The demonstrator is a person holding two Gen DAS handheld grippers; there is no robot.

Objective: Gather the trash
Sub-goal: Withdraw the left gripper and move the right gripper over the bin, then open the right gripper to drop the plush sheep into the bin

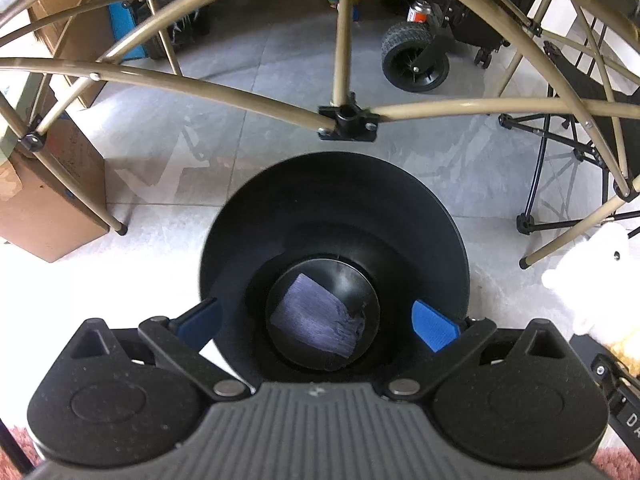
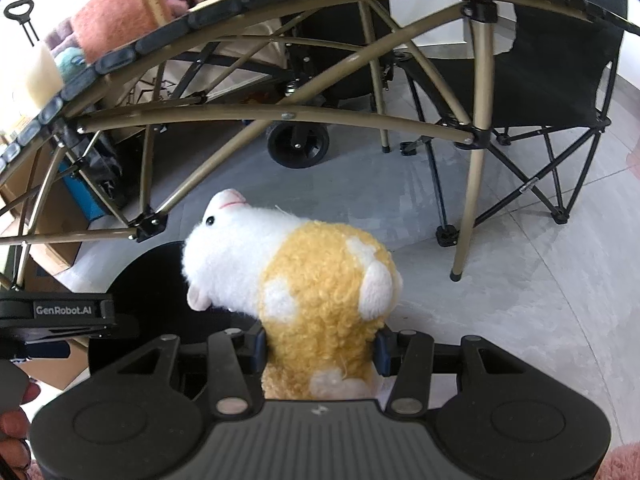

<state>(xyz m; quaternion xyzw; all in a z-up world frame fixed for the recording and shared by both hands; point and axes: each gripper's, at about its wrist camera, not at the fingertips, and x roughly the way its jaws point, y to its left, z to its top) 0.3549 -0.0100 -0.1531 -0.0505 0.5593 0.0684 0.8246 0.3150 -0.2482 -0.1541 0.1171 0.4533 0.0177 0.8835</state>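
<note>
A round black trash bin (image 1: 332,208) stands on the floor right below my left gripper (image 1: 318,322). A crumpled dark purple piece of trash (image 1: 318,326) lies at the bin's bottom. The left gripper is open wide over the bin mouth, its blue pads (image 1: 434,324) apart with nothing between them. My right gripper (image 2: 320,346) is shut on a white and yellow plush hamster (image 2: 316,276), held by its lower body just right of the bin (image 2: 148,276). The plush's white head (image 1: 588,280) shows at the right edge of the left wrist view.
A folding table's tan metal frame (image 1: 344,116) arches over the bin, with legs (image 2: 466,216) reaching the tiled floor. A black folding chair (image 2: 552,92) stands right, a cart wheel (image 1: 414,58) behind, cardboard boxes (image 1: 44,200) left. A person's fingers (image 2: 16,420) hold the left gripper.
</note>
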